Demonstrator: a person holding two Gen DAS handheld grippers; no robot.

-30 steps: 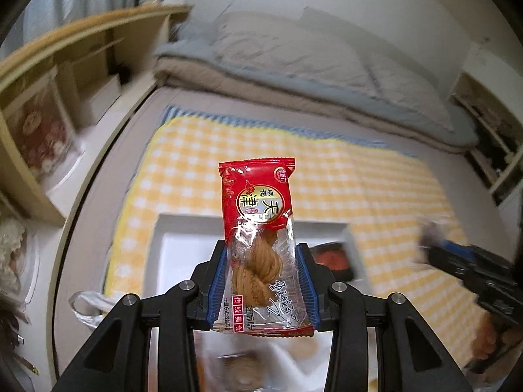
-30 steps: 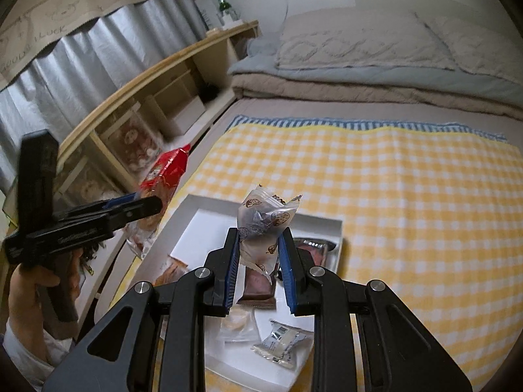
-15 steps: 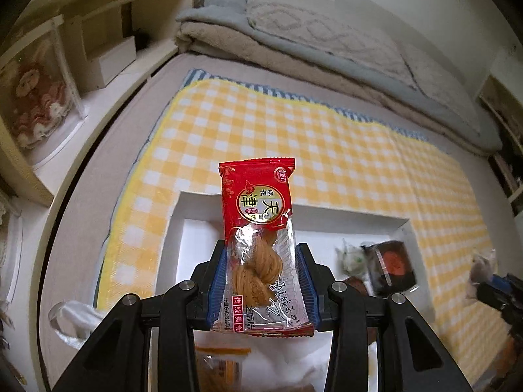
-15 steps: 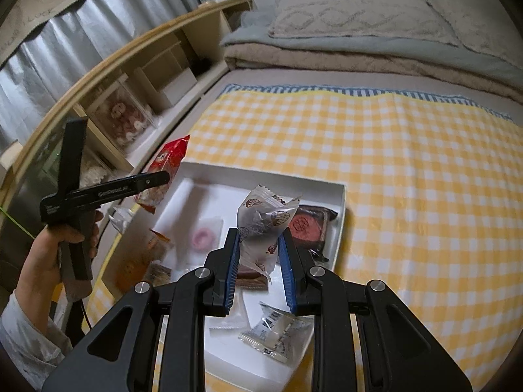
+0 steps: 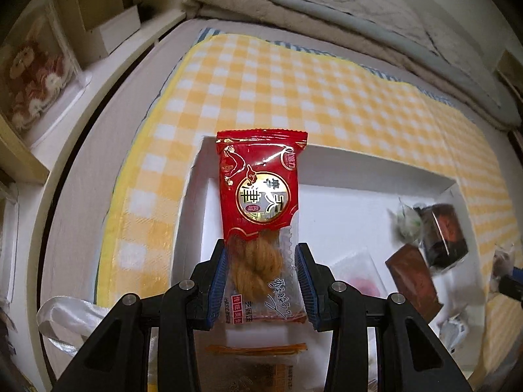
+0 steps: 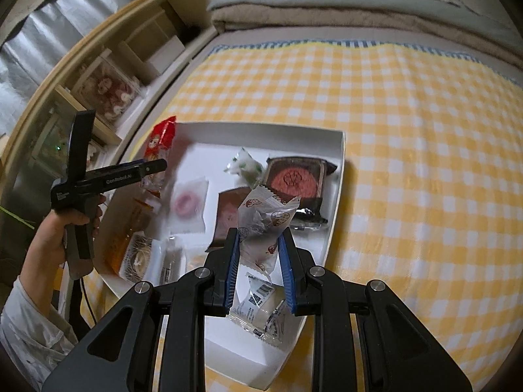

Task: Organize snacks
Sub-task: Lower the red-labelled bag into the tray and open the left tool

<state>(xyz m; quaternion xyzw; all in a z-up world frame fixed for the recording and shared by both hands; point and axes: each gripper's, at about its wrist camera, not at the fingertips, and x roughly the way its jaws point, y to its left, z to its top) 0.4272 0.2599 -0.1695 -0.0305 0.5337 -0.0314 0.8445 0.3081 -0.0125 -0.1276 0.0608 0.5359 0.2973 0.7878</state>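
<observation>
My left gripper (image 5: 260, 254) is shut on a red packet with a twisted dough snack (image 5: 260, 202), held upright above the left end of a white tray (image 5: 196, 176). In the right wrist view the left gripper (image 6: 153, 166) and its red packet (image 6: 160, 140) hang over the tray's far left. My right gripper (image 6: 258, 238) is shut on a small white wrapped snack with brown prints (image 6: 264, 215), above the tray's (image 6: 340, 170) near right part. Several wrapped snacks lie in the tray, among them a dark packet with a pink cake (image 6: 291, 179).
The tray sits on a yellow checked blanket (image 6: 408, 130) on a bed. Folded bedding (image 6: 327, 3) lies at the far end. A wooden shelf unit (image 6: 108, 65) runs along the left side. A plastic bag (image 5: 68, 313) lies by the tray's near left corner.
Both grippers have moved lower and closer over the tray, each still holding its packet. The left gripper has shifted forward over the tray's left end.
</observation>
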